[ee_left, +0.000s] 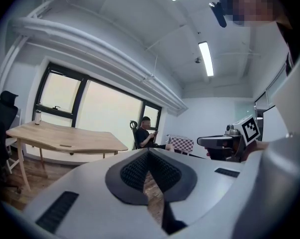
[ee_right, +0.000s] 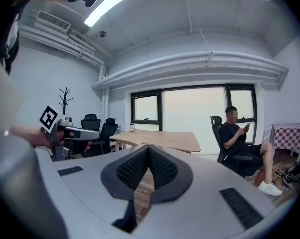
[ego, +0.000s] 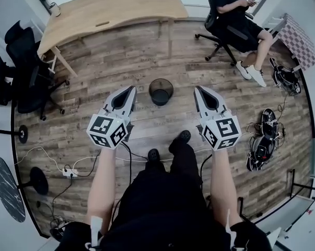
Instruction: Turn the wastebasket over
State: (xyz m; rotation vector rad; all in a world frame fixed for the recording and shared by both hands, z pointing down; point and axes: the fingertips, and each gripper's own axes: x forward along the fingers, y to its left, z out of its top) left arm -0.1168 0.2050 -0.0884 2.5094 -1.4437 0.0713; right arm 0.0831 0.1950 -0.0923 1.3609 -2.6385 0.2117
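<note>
A black mesh wastebasket (ego: 161, 91) stands upright on the wooden floor, its open mouth facing up. My left gripper (ego: 131, 91) is held to its left and my right gripper (ego: 197, 91) to its right, both above the floor and apart from it. Both are shut with nothing between the jaws. In the left gripper view the left gripper (ee_left: 149, 153) has its ribbed pads pressed together; the right gripper (ee_right: 149, 148) looks the same in its own view. The wastebasket is hidden in both gripper views.
A wooden desk (ego: 113, 8) stands beyond the basket. A person sits on an office chair (ego: 226, 33) at the far right. Black chairs (ego: 29, 77) stand at the left. Cables and a power strip (ego: 69, 172) lie at the near left, shoes (ego: 264, 135) at the right.
</note>
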